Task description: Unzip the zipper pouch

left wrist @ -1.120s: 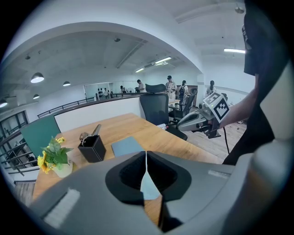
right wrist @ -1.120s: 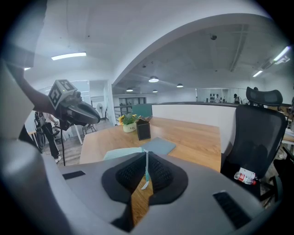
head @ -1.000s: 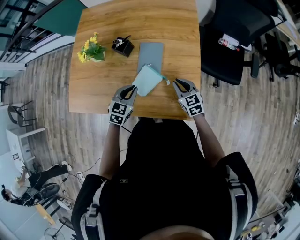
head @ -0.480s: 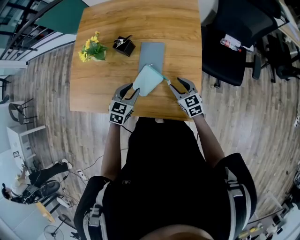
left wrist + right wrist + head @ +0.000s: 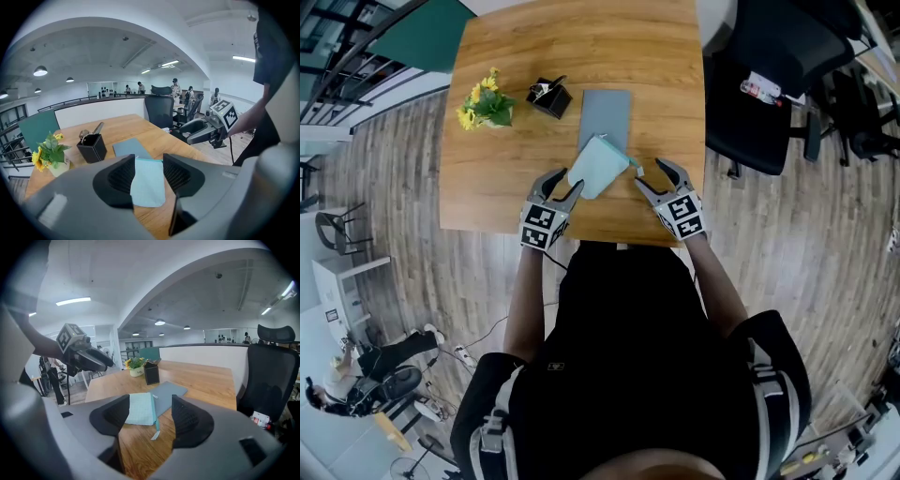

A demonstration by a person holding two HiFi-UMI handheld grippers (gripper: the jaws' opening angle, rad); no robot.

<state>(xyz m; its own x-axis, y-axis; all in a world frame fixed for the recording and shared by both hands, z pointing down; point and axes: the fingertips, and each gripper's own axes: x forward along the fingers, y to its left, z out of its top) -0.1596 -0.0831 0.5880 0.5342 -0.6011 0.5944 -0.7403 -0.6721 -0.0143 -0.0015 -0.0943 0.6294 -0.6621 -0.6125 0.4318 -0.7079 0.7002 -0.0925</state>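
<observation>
Forearms reach up from lower centre of the frame. The left claw (image 5: 564, 182) and right claw (image 5: 650, 175) tilt slightly down over the desk's (image 5: 487, 192) near edge. Both claws are spread, just opened, pinching nothing. The teal zipper pouch (image 5: 598, 166) lies flat between them at mid-frame, its far end on a grey pad (image 5: 607, 105).

no readable text, labels, brands or nos. anywhere. only black-and-white square marker patterns on the gripper cubes (image 5: 542, 228); no letters or digits in them.

pouch (image 5: 597, 167) 1 | grey pad (image 5: 607, 111) 1 | black holder (image 5: 549, 98) 1 | flower pot (image 5: 487, 104) 1
</observation>
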